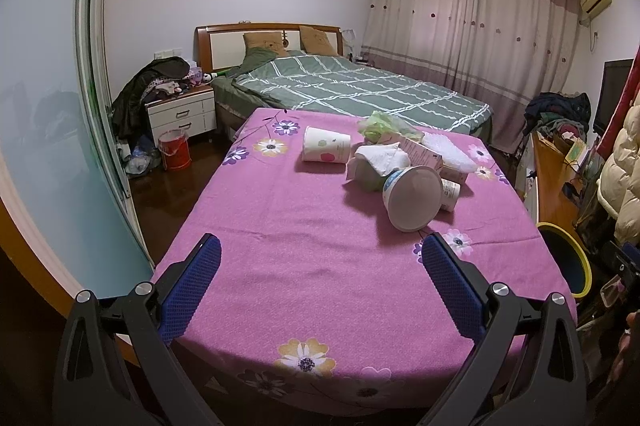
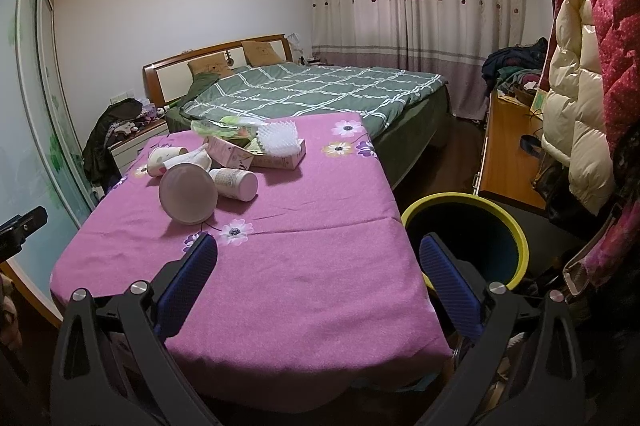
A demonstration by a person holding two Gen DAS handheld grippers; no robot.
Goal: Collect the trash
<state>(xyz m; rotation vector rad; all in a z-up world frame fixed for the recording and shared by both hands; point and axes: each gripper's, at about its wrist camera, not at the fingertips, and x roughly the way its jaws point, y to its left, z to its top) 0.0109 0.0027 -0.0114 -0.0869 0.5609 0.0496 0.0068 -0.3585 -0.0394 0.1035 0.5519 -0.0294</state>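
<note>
Both claws, left (image 1: 320, 254) and right (image 2: 318, 252), are gaping wide and empty over the pink flowered-cloth desk (image 1: 304, 266), short of the tipped white plastic tub (image 1: 412, 197).

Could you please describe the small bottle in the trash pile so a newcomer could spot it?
On the pink floral tablecloth, find the trash pile. Behind the big white tub lies a small white cylindrical bottle, on its side. It alone has fine printed text.

On the purple cloth, centre of the frame: one tipped white tub (image 1: 412, 197), one paper cup (image 1: 325, 144), one small white bottle (image 2: 234, 183), one crumpled tissue (image 1: 382, 155), one carton (image 2: 230, 151), one green bag (image 1: 384, 125). Lower right: one yellow-rimmed bin (image 2: 516, 226). Upper centre: two pillows (image 1: 264, 41).
</note>
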